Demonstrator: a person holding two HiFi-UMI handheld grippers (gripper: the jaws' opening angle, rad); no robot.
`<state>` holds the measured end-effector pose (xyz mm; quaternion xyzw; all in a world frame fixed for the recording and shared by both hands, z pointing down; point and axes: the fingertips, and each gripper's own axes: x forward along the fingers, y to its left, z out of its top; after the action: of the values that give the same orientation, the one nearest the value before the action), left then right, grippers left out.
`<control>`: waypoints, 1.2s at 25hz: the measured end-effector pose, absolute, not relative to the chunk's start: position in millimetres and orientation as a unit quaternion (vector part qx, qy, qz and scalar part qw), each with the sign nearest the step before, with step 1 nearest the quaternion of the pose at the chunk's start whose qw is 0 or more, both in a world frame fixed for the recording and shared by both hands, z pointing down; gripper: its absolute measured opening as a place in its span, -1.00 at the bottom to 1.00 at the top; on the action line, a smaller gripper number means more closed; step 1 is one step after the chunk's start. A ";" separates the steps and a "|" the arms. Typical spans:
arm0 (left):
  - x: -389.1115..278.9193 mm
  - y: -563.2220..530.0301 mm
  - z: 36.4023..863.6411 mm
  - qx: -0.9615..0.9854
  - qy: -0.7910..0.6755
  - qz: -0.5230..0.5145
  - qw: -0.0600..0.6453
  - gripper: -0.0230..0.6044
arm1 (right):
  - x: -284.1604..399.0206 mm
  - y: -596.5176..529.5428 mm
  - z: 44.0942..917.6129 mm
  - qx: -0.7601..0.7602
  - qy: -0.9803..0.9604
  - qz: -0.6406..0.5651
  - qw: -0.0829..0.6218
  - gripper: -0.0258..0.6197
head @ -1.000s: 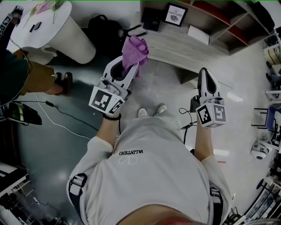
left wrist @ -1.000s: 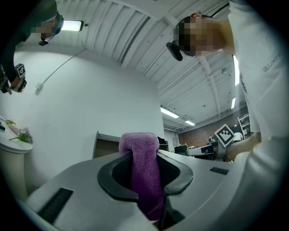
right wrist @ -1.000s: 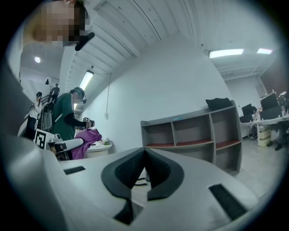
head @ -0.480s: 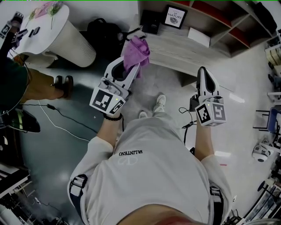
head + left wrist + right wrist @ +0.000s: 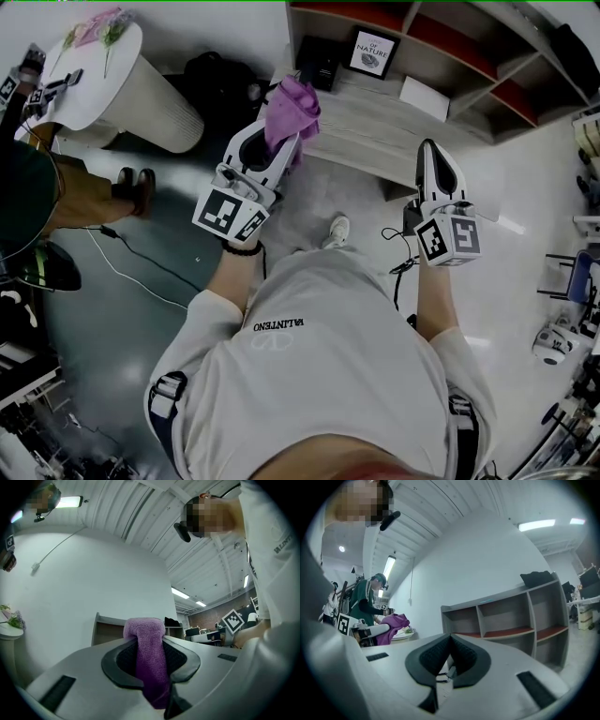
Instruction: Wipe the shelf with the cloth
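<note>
A purple cloth [image 5: 291, 108] is pinched in my left gripper [image 5: 281, 141], bunched above the jaws and hanging over the near left edge of the grey wooden shelf [image 5: 375, 117]. In the left gripper view the cloth [image 5: 149, 658] fills the gap between the black pads. My right gripper [image 5: 433, 161] is held apart to the right, near the shelf's front edge, shut with nothing in it; its pads [image 5: 461, 657] meet at the tips. The shelf [image 5: 506, 620] shows as open compartments in the right gripper view, and the cloth [image 5: 393, 625] appears at left there.
On the shelf top stand a framed picture [image 5: 372, 49], a black box [image 5: 319, 61] and a white card [image 5: 424, 94]. A white round table [image 5: 122, 66] and a black bag [image 5: 220, 80] sit left. Another person [image 5: 42, 178] stands at far left. Cables [image 5: 131, 253] cross the floor.
The person has stepped toward the shelf. Both grippers sit slightly closer to it, the left one still gripping the cloth.
</note>
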<state>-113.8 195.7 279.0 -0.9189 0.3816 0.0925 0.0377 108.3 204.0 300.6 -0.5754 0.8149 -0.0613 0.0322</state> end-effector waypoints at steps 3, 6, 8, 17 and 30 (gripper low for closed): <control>-100.1 175.3 277.5 -0.917 0.386 0.088 0.040 -0.64 | 118.2 181.8 301.7 -0.567 0.820 -0.064 0.035 -0.92; -85.2 156.8 275.0 -0.916 0.389 0.084 0.045 -0.64 | 130.8 160.9 301.2 -0.561 0.824 -0.065 0.040 -0.92; -74.1 145.3 273.5 -0.915 0.392 0.082 0.048 -0.64 | 140.3 148.1 300.9 -0.556 0.828 -0.065 0.042 -0.92; -39.2 107.2 272.7 -0.905 0.418 0.060 0.056 -0.64 | 156.1 103.6 311.8 -0.523 0.848 -0.079 0.042 -0.92; -55.7 57.3 286.3 -0.889 0.451 0.062 0.040 -0.64 | 124.0 54.9 320.6 -0.501 0.861 -0.081 0.025 -0.92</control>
<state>-55.7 57.3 286.3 -0.8893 0.4514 0.0619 0.0400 124.0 54.9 320.6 -0.5012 0.8611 -0.0813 0.0250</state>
